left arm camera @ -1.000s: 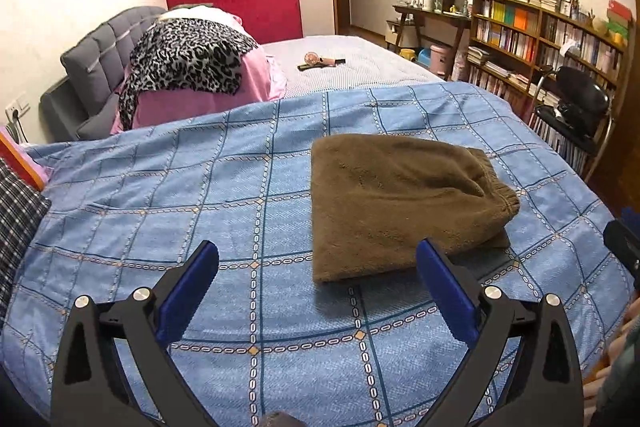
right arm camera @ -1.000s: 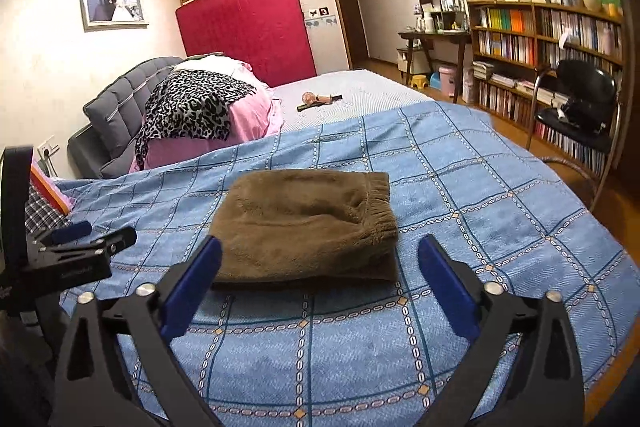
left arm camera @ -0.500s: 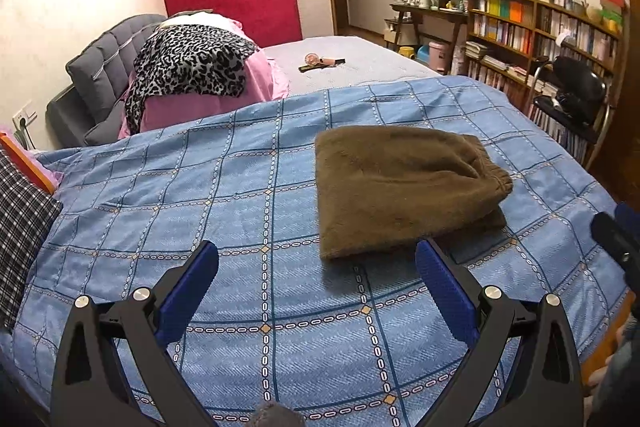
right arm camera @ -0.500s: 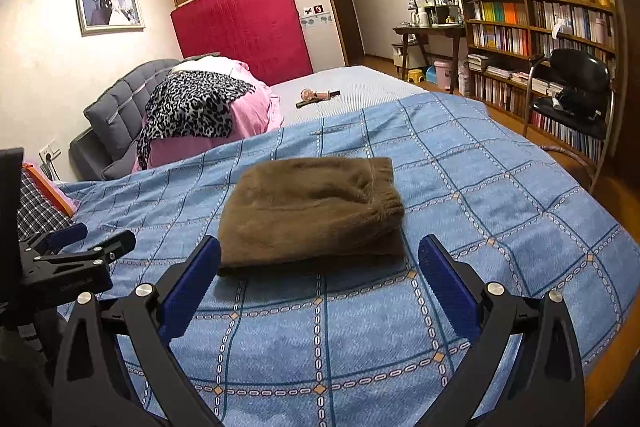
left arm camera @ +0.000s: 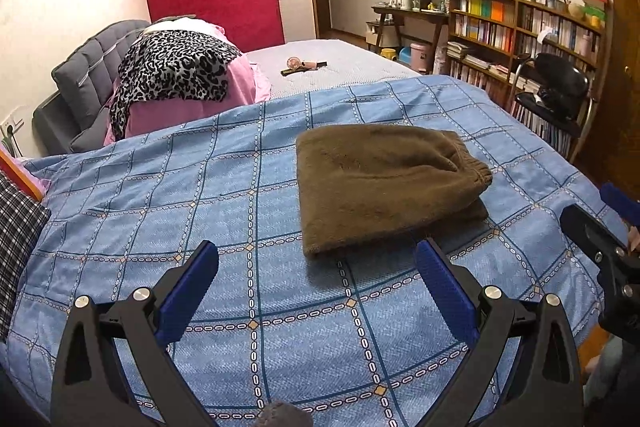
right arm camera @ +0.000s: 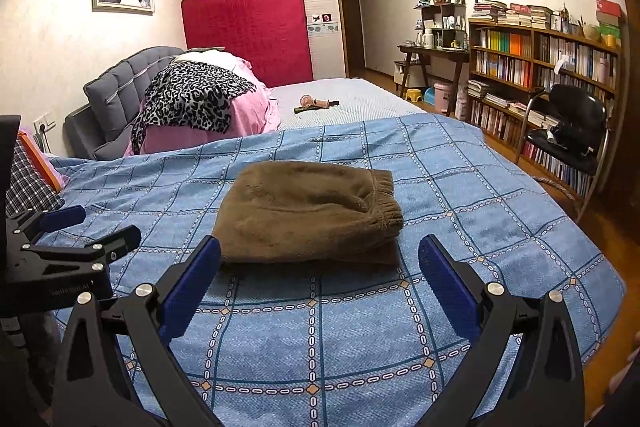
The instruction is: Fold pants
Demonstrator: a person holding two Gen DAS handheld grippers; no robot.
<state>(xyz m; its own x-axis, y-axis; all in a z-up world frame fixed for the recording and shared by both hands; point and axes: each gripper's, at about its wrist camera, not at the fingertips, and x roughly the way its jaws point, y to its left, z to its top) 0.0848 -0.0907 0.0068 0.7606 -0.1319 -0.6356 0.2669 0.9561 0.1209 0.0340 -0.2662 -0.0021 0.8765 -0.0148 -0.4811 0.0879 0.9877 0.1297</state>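
Brown fleece pants [left arm camera: 380, 183] lie folded into a compact stack on the blue checked bedspread [left arm camera: 200, 195], waistband to the right. They also show in the right wrist view [right arm camera: 308, 211]. My left gripper [left arm camera: 316, 255] is open and empty, held above the bedspread just short of the pants' near edge. My right gripper [right arm camera: 320, 247] is open and empty, near the pants' front edge. The right gripper shows at the right edge of the left wrist view [left arm camera: 600, 239], and the left gripper shows at the left of the right wrist view [right arm camera: 68, 239].
A pink quilt with a leopard-print cloth [left arm camera: 176, 75] lies against the grey headboard [left arm camera: 84, 83]. A small object [left arm camera: 302, 65] lies on the grey mattress behind. A plaid cloth [left arm camera: 16, 239] is at left. Bookshelf [left arm camera: 520, 35], desk and black chair [left arm camera: 556, 95] stand right.
Both grippers have drawn back and risen a little from the folded pants. The pants have not moved. Both grippers stay open.
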